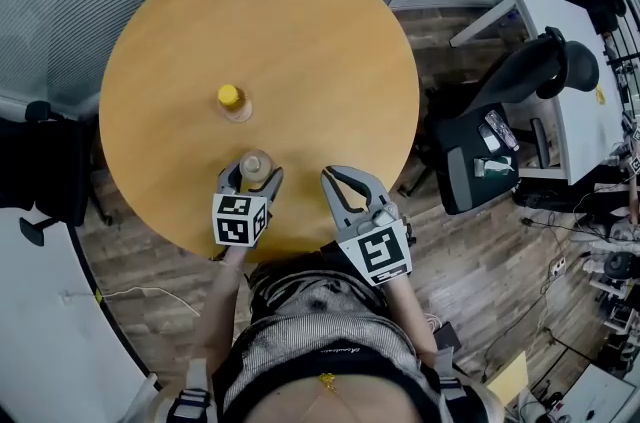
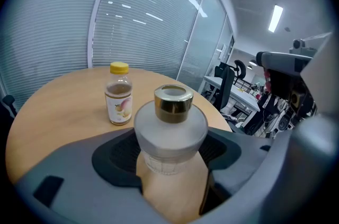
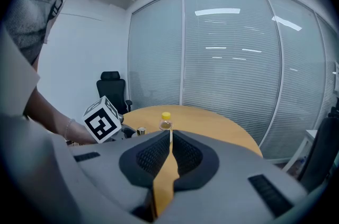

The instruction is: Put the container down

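L gripper (image 1: 253, 178) clamped on frosted container (image 2: 170, 135), gold cap (image 2: 173, 104) up above the fingers (image 2: 112, 157). R gripper (image 3: 169, 137) pinched closed w/ nothing inside. Yellow-cap bottle (image 1: 233, 101) stands beyond both sets of fingertips.

No readable text. Label on yellow-capped bottle (image 2: 118, 102), behind frosted container (image 2: 170, 135): fruit picture, print illegible. Print on frosted container blurred.

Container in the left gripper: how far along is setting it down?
Done: the container is over the table, near the edge. In hand: the left gripper is clamped on it; touchdown can't be judged. Left: release. The right gripper is shut, empty.
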Available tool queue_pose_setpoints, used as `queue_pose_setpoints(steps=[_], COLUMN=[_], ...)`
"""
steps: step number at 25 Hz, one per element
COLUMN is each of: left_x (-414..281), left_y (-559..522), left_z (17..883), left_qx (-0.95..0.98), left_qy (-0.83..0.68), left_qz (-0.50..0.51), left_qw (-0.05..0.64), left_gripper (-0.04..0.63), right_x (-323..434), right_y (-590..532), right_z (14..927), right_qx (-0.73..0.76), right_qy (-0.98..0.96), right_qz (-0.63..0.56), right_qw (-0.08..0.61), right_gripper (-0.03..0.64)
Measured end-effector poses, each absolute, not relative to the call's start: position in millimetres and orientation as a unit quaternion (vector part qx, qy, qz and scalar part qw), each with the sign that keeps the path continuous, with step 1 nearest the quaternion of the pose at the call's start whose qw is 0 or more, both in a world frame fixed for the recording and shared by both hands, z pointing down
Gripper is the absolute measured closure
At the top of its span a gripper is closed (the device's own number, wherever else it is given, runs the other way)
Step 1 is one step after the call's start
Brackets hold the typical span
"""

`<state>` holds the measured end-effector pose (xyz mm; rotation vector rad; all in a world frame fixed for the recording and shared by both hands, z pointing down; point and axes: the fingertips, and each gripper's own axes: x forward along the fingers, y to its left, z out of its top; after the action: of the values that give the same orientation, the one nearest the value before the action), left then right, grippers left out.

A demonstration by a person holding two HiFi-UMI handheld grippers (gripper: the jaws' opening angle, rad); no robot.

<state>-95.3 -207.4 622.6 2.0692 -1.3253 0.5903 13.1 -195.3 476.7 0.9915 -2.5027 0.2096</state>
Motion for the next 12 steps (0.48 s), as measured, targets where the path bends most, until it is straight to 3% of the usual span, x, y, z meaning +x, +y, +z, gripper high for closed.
queue_pose_setpoints(steps=[12], left_x=[-88.6], left_y=[-209.9], left_z=[661.2], left_qx=[0.776], left_qy=[-0.498], left_qz=[0.242], left_qw=[0.300], left_gripper=[0.252], right_x=[13.2], right_y=[-191.7], right_z=[483.4], right_qx=[0.355], right_qy=[-0.903], right_qz=[0.081], right_qw=[0.227], right_gripper=[0.591])
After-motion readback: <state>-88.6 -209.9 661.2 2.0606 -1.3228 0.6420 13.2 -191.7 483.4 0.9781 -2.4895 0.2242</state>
